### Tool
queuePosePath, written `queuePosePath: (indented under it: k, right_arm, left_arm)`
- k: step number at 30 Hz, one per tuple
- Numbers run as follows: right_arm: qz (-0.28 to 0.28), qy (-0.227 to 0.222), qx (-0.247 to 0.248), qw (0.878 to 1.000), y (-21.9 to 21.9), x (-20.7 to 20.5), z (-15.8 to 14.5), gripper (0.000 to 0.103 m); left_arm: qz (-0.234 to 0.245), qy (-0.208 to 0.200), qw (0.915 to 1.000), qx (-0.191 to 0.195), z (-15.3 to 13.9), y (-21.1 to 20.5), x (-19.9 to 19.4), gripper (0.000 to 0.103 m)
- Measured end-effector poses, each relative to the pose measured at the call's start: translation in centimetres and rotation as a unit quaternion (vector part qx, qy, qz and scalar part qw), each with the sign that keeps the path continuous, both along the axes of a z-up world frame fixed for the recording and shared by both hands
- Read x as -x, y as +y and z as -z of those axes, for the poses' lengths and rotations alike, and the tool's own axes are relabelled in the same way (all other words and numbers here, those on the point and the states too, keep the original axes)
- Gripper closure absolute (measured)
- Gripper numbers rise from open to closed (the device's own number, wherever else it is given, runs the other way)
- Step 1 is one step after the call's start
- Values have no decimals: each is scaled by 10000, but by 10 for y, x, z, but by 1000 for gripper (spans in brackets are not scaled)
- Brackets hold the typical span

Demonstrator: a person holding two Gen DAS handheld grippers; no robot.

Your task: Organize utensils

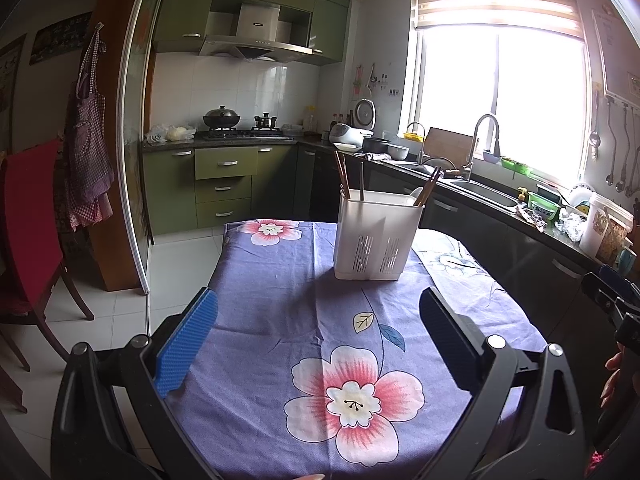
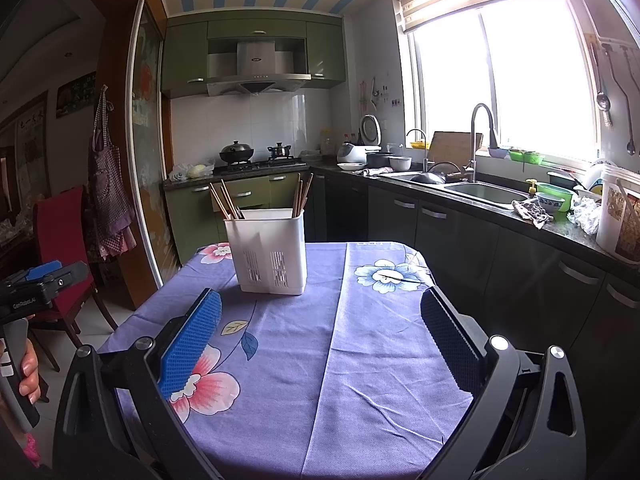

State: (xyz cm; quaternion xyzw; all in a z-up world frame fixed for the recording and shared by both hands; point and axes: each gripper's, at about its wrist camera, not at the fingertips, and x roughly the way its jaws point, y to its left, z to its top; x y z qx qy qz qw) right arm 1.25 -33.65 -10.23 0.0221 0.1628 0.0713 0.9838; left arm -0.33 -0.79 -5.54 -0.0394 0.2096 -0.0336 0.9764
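A white plastic utensil holder (image 1: 378,236) (image 2: 267,251) stands upright on a table covered by a purple flowered cloth (image 1: 304,320) (image 2: 360,340). Wooden chopsticks (image 1: 343,176) (image 2: 224,200) stick out of its compartments, with more chopsticks (image 1: 429,186) (image 2: 302,196) on the other side, and a white spoon tip (image 1: 416,193) shows in the left wrist view. My left gripper (image 1: 318,300) is open above the cloth, short of the holder, with nothing between its fingers. My right gripper (image 2: 320,304) is open too, also empty. The left gripper's body (image 2: 36,280) shows at the right view's left edge.
A red chair (image 1: 32,216) (image 2: 64,248) stands left of the table. Dark counter cabinets with a sink (image 2: 484,192) and faucet run along the right. A stove with a wok (image 1: 222,118) is at the back. A hand (image 2: 28,368) holds a gripper handle.
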Motion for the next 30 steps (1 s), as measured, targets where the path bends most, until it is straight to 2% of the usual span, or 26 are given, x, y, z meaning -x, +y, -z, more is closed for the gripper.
queuePosePath:
  k: [11,20,27,30]
  right_arm:
    - [28,5,7,10000,0,0,2,5]
    - [36,15,7,10000,0,-1,4,5]
    - [48,19,-5,10000,1,-1,6,5]
    - [46,23,-11,10000,0,-1,8,5]
  left_arm:
    - [132,50,9998,131,0,2,-1,7]
    - [152,0,9999,-9,-1,-1,-3,7]
    - [-36,48,9997,-216,0,-3,-7,7]
    - [34,66,9999,-140,1,-2,-8,7]
